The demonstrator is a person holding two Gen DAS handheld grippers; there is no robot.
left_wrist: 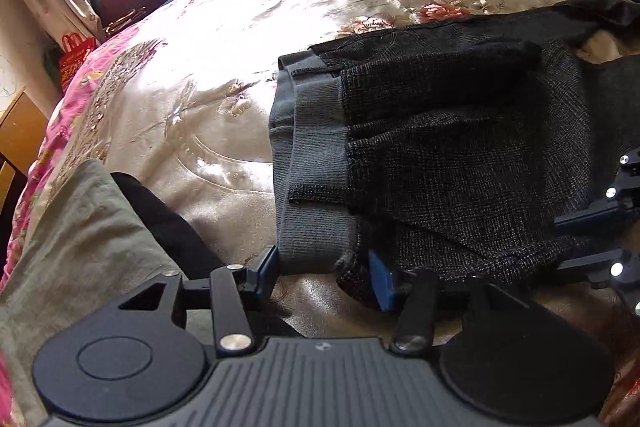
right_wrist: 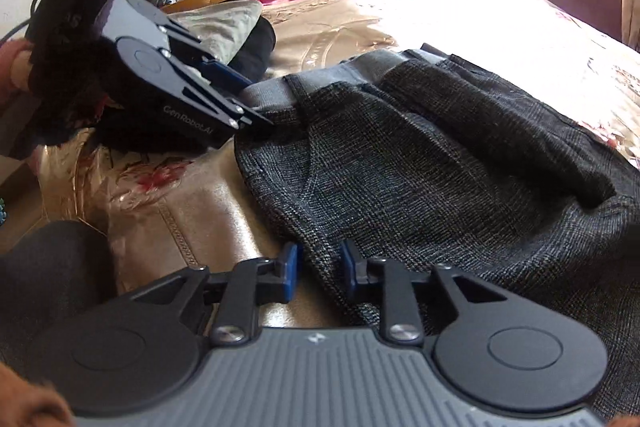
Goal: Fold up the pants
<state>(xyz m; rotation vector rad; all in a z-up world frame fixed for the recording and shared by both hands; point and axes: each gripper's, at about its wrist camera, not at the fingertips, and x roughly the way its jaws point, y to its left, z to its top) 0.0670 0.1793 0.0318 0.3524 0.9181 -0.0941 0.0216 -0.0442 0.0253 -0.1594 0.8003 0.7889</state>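
- Dark woven pants (left_wrist: 460, 155) lie rumpled on the satin bedspread (left_wrist: 208, 75), with the grey ribbed waistband (left_wrist: 316, 163) at the near-left end and the legs trailing off to the right.
- Left gripper (left_wrist: 324, 267): jaws spread, straddling the near corner of the waistband without pinching it. In the right wrist view the same tool (right_wrist: 256, 115) sits at that corner, tips touching the cloth.
- Right gripper (right_wrist: 318, 267): jaws parted, with the near edge of the pants between the blue pads (right_wrist: 291, 269); it looks unclamped, though contact on the far pad cannot be judged.
- Risk 1: closing on only the top layer. The cloth is already doubled and creased here, so a shallow bite would probably lift one ply and leave the rest behind.
- Risk 2: uneven lift. If one gripper catches and the other slips, the fold is likely to skew.
- Risk 3: the glossy bedspread may slide or get pinched together with the pants.
- Risk 4: the olive cloth (left_wrist: 80, 227) and black garment (left_wrist: 168, 223) lie near the left tool and could snag on a sweep.
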